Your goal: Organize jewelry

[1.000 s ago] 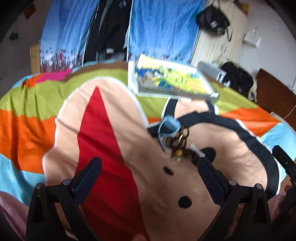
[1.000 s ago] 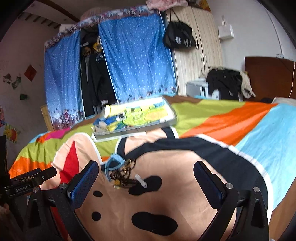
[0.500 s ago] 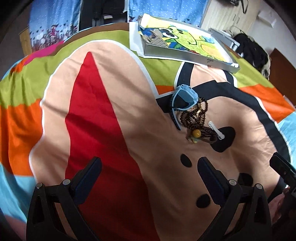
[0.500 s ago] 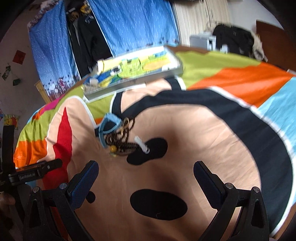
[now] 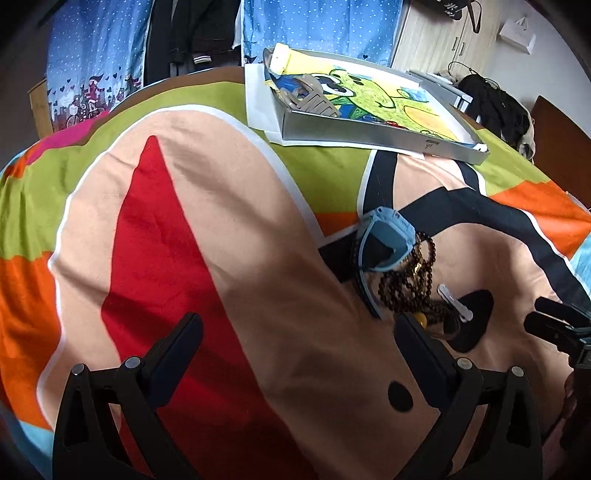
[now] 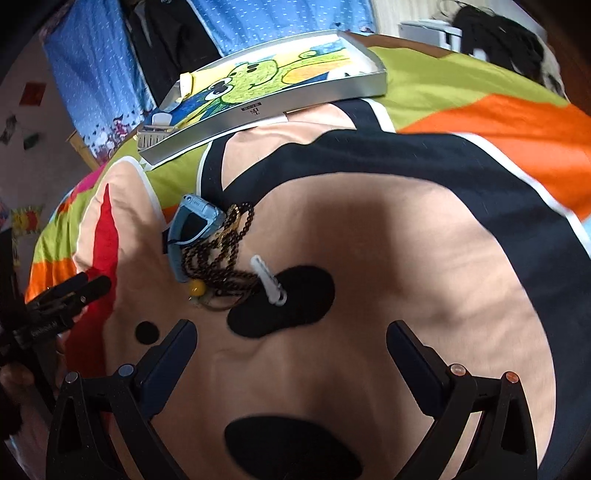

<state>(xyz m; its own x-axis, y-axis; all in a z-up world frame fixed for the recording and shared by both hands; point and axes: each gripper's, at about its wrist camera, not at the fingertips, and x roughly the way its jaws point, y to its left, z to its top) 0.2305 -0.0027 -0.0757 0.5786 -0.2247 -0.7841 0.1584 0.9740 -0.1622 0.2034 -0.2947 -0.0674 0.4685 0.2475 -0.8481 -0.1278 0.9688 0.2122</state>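
left gripper (image 5: pixel 297 339): black frame, dark blue pads, silver screws
right gripper (image 6: pixel 290 347): same build, copper-toned screws on one side

This is a home bedroom. A bed (image 5: pixel 229 206) with a bright cartoon cover fills the view. Beyond the bed hang blue curtains (image 5: pixel 325 29) and dark clothes (image 5: pixel 192 33), beside a wardrobe (image 5: pixel 436 40).

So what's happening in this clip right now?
A person holds two grippers over a colourful bedspread; both the left gripper and the right gripper have open, empty jaws. A tangle of dark beads, a blue watch and a white clip lies untouched. The grey tray sits beyond.
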